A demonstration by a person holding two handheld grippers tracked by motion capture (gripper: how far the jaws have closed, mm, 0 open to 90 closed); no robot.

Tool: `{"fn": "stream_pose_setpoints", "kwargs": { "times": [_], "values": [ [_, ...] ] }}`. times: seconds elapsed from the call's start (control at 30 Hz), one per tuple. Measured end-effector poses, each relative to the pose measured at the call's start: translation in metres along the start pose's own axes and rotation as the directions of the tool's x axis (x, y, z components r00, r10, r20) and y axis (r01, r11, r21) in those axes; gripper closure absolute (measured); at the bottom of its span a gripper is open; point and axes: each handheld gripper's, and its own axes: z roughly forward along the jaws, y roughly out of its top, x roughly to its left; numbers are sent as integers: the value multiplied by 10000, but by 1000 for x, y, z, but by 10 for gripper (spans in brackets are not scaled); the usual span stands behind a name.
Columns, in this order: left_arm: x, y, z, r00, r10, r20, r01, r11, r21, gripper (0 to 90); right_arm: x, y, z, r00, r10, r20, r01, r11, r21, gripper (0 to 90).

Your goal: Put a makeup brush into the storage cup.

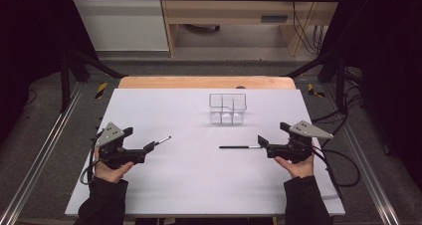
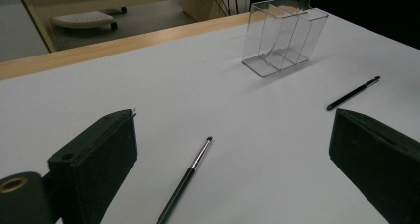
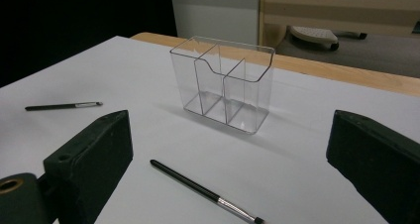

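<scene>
The white table [image 1: 199,185] was the biggest thing, and both grippers were low over its near part, well apart from each other.

The clear holder [image 1: 228,108] stood upright on the table, far ahead of both grippers and between their 2 lines of sight. In the right gripper view the holder [image 3: 223,85] showed 3 compartments, and none of them held a brush.

The left gripper [image 1: 149,146] was in the person's left hand [image 1: 110,171]. Its jaws were wide open and nothing was between them that they pressed. The right gripper [image 1: 262,141] was in the right hand [image 1: 298,166], also with jaws wide open and gripping nothing.

The first brush [image 1: 163,140] lay flat on the table just ahead of the left gripper, with its handle end near the jaws. In the left gripper view this brush [image 2: 187,177] lay between the 2 jaws, its bristle end pointing away from the gripper, not touched by them.

The second brush [image 1: 240,147] lay flat just ahead of the right gripper. In the right gripper view it [image 3: 205,192] lay slanted between the open jaws, apart from both.
</scene>
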Motion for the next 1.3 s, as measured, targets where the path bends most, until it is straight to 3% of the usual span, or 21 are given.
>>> {"fn": "stream_pose_setpoints", "kwargs": {
  "times": [0.1,0.9,1.3],
  "values": [
    [-2,-1,1,10000,41,35,-41,10000,65,37,-2,-2,-3,9999,160,39,-160,9999,-46,48],
    [1,2,14,9986,290,432,-327,9956,877,55,4,-7,-4,9998,42,200,-49,9993,372,46],
    [5,16,30,9956,815,454,-879,9824,1647,63,6,-8,-5,9998,4,192,-13,9989,463,44]
  ]
}}
